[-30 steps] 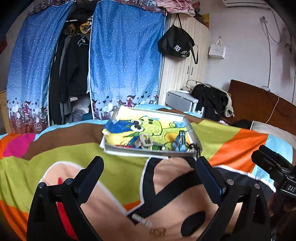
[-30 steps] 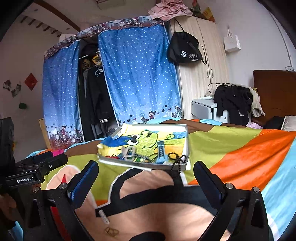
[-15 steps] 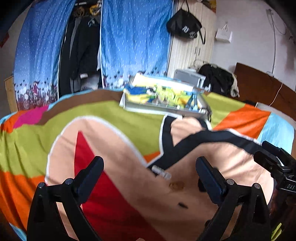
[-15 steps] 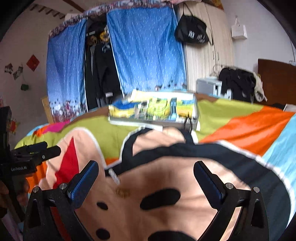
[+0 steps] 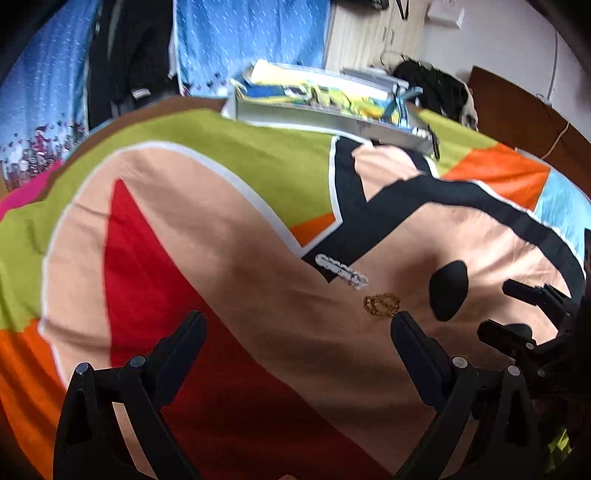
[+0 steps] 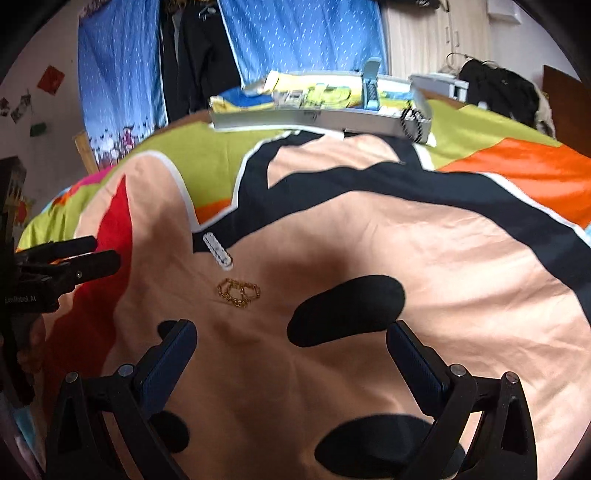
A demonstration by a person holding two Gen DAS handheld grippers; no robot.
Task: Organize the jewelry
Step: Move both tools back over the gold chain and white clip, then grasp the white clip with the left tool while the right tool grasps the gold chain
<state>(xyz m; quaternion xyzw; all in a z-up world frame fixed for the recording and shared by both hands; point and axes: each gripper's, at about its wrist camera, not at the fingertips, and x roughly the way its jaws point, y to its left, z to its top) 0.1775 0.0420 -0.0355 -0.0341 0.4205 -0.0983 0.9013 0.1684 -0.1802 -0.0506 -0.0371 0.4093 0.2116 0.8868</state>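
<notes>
While both grippers gape, two jewelry pieces (image 6: 238,292) lie loose.

Both tools (image 5: 297,328) (image 6: 291,338) agape, empty

Behind a bed spread with a bright cartoon-print blanket (image 6: 369,258): blue dotted curtains (image 6: 303,33), dark clothes on hangers (image 6: 199,55), a pale wooden wardrobe (image 6: 443,40).

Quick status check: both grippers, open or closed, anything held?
Left gripper: open, holding nothing, above the bedspread.
Right gripper: open, holding nothing; the gold chain lies ahead of it.
</notes>
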